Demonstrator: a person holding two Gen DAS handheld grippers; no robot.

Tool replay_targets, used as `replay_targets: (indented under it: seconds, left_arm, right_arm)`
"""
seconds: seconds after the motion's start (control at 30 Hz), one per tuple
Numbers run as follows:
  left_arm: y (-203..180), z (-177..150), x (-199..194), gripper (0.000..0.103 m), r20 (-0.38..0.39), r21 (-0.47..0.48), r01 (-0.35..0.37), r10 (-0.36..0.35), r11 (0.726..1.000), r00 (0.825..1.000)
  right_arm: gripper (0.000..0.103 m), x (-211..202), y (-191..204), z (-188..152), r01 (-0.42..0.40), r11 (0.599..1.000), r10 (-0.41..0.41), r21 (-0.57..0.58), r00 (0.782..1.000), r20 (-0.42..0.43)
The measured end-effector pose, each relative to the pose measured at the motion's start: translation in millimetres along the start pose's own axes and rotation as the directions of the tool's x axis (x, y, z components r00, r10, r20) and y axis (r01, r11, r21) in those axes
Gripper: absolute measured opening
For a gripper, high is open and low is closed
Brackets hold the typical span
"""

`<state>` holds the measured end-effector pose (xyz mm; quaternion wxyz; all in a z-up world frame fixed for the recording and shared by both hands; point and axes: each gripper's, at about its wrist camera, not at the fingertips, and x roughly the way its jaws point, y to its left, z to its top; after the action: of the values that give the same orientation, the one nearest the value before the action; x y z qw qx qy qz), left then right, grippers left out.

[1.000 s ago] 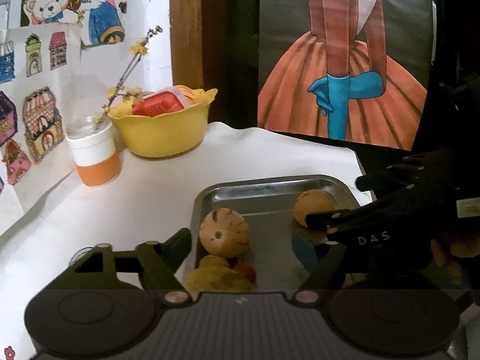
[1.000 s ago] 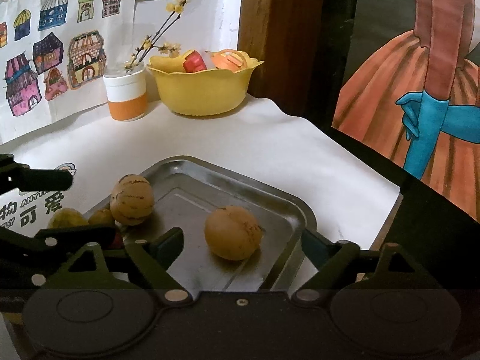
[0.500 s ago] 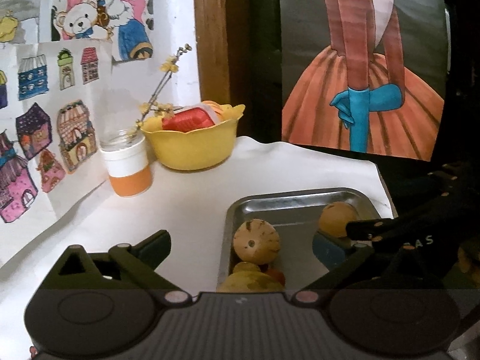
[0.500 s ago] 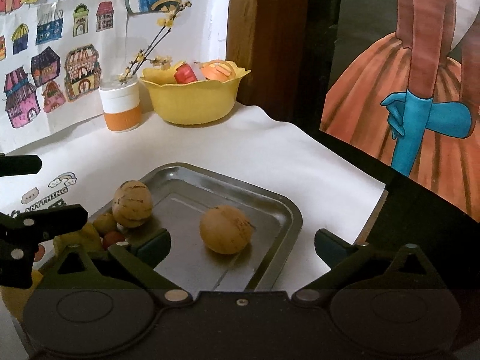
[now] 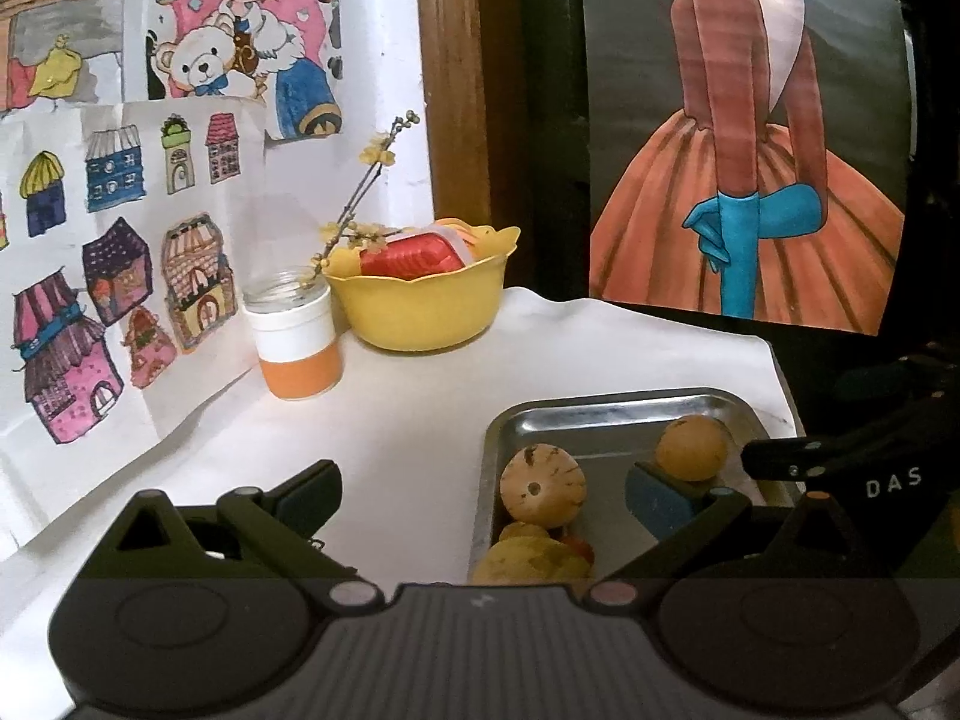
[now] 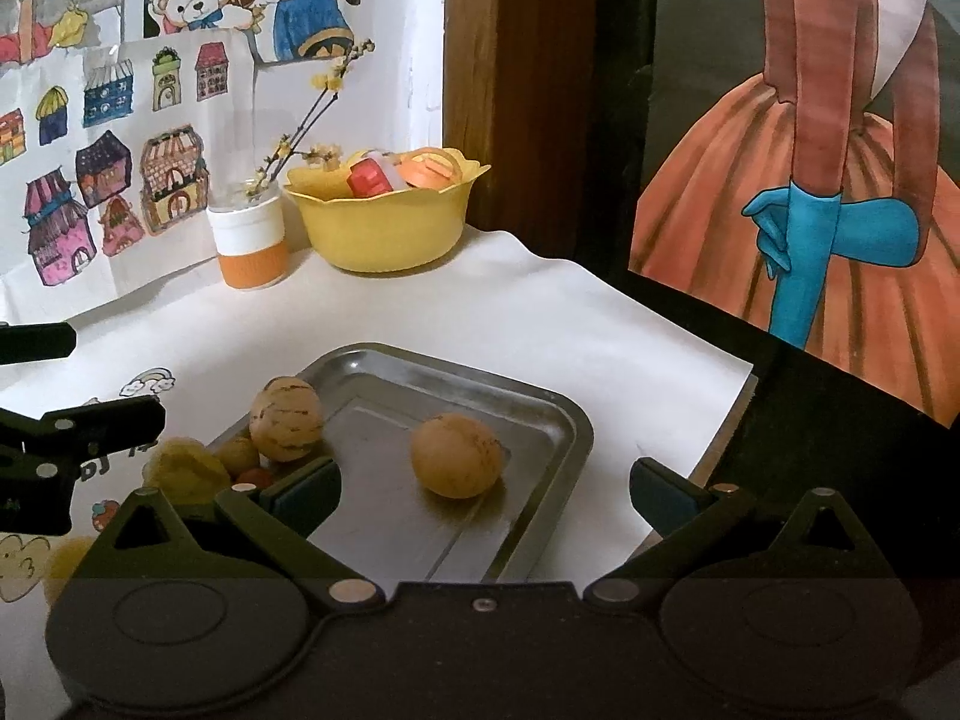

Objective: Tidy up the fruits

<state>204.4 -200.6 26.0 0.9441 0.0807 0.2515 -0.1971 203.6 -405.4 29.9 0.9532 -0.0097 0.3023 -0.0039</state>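
Metal tray (image 6: 558, 414): sits on the white-covered table (image 6: 480, 306) near its right edge.
Tray contents: a plain orange fruit (image 6: 456, 456) alone in the middle; a striped fruit (image 6: 286, 427) at the left edge, beside a small brownish fruit (image 6: 238, 455), a red one (image 6: 255, 476) and a yellow one (image 6: 180, 468).
Yellow bowl (image 6: 384, 228): at the table's far edge, holding red and orange items.
Orange-and-white jar (image 6: 249, 240): just left of the bowl, holding flowering twigs.
Left gripper (image 5: 480, 495): fingers just spread wide, gripping nothing.
Right gripper (image 6: 483, 495): fingers just spread wide, empty, the plain fruit lying beyond them.
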Motion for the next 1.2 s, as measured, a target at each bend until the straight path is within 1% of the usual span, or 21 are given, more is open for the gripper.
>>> replay_targets:
  seconds: [0.23, 0.63, 0.93, 1.2]
  left_arm:
    - [3, -4, -13, 0.102, 0.002, 0.009, -0.031, 0.031, 0.999, 1.000]
    - [12, -15, -36, 0.103, 0.001, -0.009, -0.063, 0.063, 0.998, 0.998]
    - [17, -22, -48, 0.103, -0.005, -0.026, -0.077, 0.077, 0.997, 0.997]
    - [22, -30, -55, 0.103, -0.028, -0.069, -0.078, 0.076, 0.995, 0.997]
  right_arm:
    - [0.102, -16, 5, -5, -0.012, 1.000, 0.012, 0.004, 1.000, 0.008]
    - [0.102, -44, 17, -17, -0.033, 0.999, 0.033, 0.001, 0.999, 0.029]
    - [0.102, -57, 23, -27, -0.045, 0.999, 0.045, 0.000, 0.998, 0.032]
    - [0.102, -64, 29, -37, -0.061, 0.998, 0.061, 0.008, 0.998, 0.024]
